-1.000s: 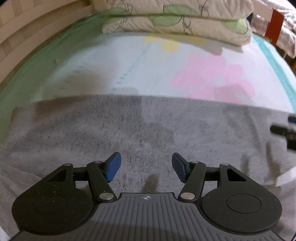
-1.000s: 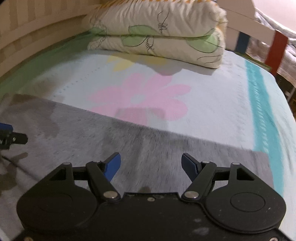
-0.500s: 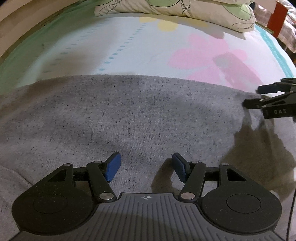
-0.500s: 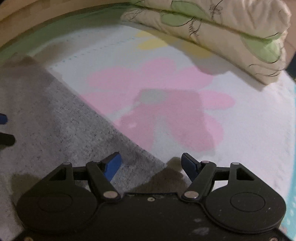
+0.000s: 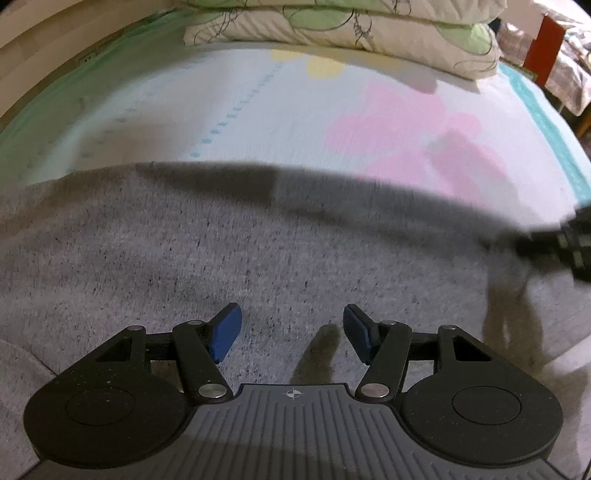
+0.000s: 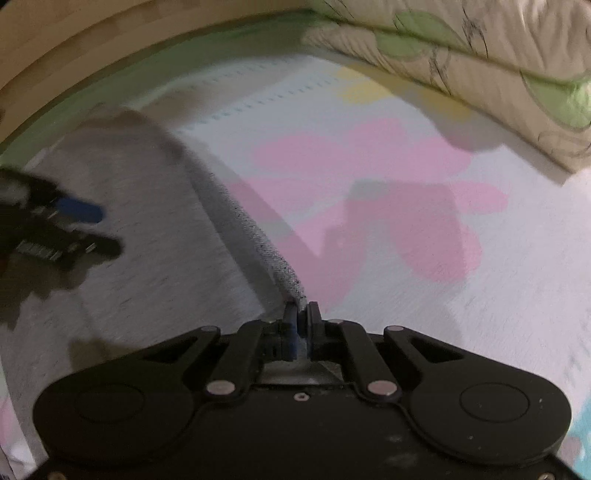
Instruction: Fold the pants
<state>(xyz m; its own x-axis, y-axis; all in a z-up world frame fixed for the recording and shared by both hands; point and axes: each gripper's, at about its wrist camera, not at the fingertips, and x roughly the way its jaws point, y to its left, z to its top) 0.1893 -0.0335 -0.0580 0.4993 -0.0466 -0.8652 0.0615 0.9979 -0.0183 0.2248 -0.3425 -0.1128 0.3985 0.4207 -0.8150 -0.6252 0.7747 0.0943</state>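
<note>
A bed sheet [image 5: 258, 110] with a pink flower print [image 6: 369, 177] fills the background, with two stacked pillows [image 5: 351, 33] at its far end and a wooden frame [image 6: 74, 62] along the left side. The grey pants [image 5: 184, 258] lie spread flat across the near part of the sheet, and the left gripper [image 5: 291, 332] hovers just above them with its blue-padded jaws wide apart and nothing between them. The right gripper [image 6: 301, 317] has its jaws pressed together on the pants' far edge, lifting a ridge of fabric that runs away from its fingertips, and it appears blurred at the right edge of the left wrist view.
</note>
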